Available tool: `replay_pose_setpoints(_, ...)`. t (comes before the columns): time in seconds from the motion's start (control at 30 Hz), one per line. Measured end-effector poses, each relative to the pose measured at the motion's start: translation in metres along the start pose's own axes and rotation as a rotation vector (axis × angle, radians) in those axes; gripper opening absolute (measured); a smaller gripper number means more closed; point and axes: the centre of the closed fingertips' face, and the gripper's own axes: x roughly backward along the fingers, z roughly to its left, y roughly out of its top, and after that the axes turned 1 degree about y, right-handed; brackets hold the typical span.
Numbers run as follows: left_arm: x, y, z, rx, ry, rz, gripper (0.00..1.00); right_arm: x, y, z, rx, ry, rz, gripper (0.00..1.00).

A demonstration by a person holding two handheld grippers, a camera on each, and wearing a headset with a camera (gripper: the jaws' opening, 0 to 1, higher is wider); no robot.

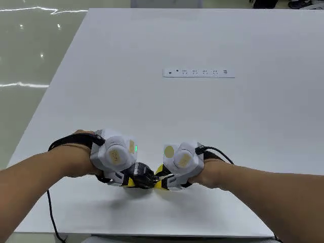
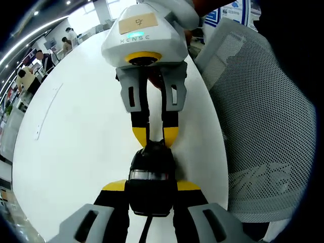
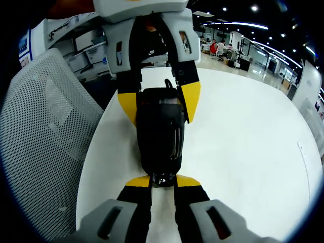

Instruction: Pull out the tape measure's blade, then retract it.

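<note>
Jaws of the left gripper [image 2: 152, 187] clamp the black tape measure [image 2: 151, 169] at the table's [image 1: 202, 111] 6 o'clock edge. The right gripper [image 3: 162, 182], at the case's 3 o'clock, pinches what looks like the blade tip [image 3: 162, 177]. The long axis runs 9-to-3, so extending probably means drawing rightward.

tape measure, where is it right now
In the head view the tape measure is near the front edge of the table, gripped between the left tool on its body and the right tool at its mouth end.
</note>
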Motion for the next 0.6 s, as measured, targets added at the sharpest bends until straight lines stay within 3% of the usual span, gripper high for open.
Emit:
replay_pose_setpoints(0.13, -0.0001, 0.0, 0.0002, 0.002, 0.002, 0.005, 0.29, 0.0014, -0.0005, 0.0003, -0.008, -0.005, -0.033, 0.13)
replay_pose_setpoints(0.27, 0.0006, -0.0007, 0.0028, 0.028, -0.014, -0.008, 0.29, 0.0012, 0.0006, 0.0005, 0.021, 0.006, -0.007, 0.12)
replay_pose_setpoints(0.6, 0.0006, -0.0004, 0.0012, 0.022, -0.008, -0.029, 0.29, 0.0041, -0.0022, 0.0004, -0.012, 0.008, -0.003, 0.12)
